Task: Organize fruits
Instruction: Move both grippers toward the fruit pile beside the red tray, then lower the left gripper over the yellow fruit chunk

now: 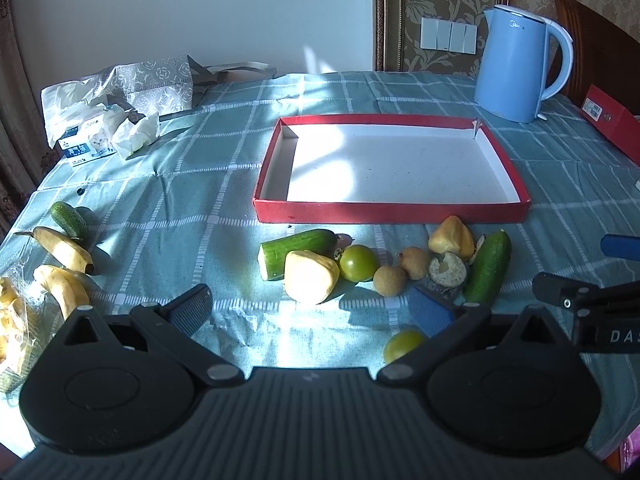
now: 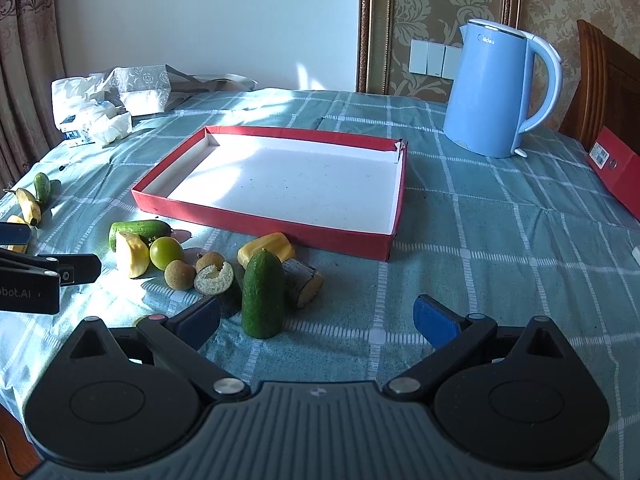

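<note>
Both claws hang low over the counter with their blue pads spread wide and nothing between them: the left claw (image 1: 312, 312) faces the fruit pile, the right claw (image 2: 318, 318) sits just right of it. Nearest, at the left claw's 5 o'clock, a small green tomato (image 1: 402, 345) is half hidden behind the claw's right finger; it looks smooth and likely to roll, so a light pinch across its middle seems best. At 12 o'clock lies a yellow wedge of fruit (image 1: 310, 282), probably soft and bruisable, touching the cut cucumber (image 1: 298, 252) and a second green tomato (image 1: 359, 263). The two longans (image 1: 390, 280) beside them look light and thin-shelled. In the right wrist view a whole small cucumber (image 2: 262, 294) lies at 11 o'clock, firm and easy to take across its girth; it partly covers a cut stub (image 2: 302, 284) whose kind I cannot tell. The bananas (image 1: 64, 264) at the left view's 9 o'clock are cut off by the frame edge, with something pale in plastic beside them, unclear. Farther, at 12 o'clock, the red tray (image 1: 390, 212) stands empty, and beyond it the blue kettle (image 1: 516, 64).
</note>
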A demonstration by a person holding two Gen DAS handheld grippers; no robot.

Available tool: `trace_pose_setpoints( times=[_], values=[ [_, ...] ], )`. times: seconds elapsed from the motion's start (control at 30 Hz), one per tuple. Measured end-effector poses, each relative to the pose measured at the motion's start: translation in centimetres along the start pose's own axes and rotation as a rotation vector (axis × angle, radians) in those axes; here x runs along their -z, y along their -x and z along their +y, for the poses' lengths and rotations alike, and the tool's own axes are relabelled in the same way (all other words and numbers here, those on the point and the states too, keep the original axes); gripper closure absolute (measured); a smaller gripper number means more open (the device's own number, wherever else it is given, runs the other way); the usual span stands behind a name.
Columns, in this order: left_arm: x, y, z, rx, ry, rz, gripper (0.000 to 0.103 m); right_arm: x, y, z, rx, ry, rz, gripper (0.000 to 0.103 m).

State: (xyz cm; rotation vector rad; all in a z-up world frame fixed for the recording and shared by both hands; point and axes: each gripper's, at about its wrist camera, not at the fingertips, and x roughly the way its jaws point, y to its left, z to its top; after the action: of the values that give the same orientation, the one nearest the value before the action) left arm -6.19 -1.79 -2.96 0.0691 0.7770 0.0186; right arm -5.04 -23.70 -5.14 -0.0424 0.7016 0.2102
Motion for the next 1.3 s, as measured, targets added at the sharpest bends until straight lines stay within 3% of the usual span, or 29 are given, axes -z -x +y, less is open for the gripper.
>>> trace_pose_setpoints(
  times=[0.23,0.5,0.77,0.87,1.0,1.3],
  values=[
    [0.2,-0.7,0.5,0.021,-0.005,0.002,0.000,0.0,-0.5,0.5,-0.019,0.014,-0.007,0.000],
    [1.0,-2.3,0.0,0.046,-0.089,0.017,0.000,0.0,-0.9,1.0,0.011,0.043,-0.023,0.000],
    [0.5,-3.1,0.7,0.060,-0.082,0.022,0.000,0.1,-2.1,1.3,0.010,0.042,-0.006,0.000],
    [0.3,-3.2,0.7,0.067,-0.097,0.018,0.000,0.2,-2.9,2.0,-0.005,0.055,-0.002,0.006],
    [0.4,-3.2,0.9,0.073,-0.111,0.016,0.000,0.4,-4.4,3.2,-0.028,0.097,0.054,0.037],
    [0.5,-3.7,1.8,0.086,-0.110,0.021,0.000,0.8,-5.0,4.2,-0.006,0.141,0.061,0.038]
  ],
)
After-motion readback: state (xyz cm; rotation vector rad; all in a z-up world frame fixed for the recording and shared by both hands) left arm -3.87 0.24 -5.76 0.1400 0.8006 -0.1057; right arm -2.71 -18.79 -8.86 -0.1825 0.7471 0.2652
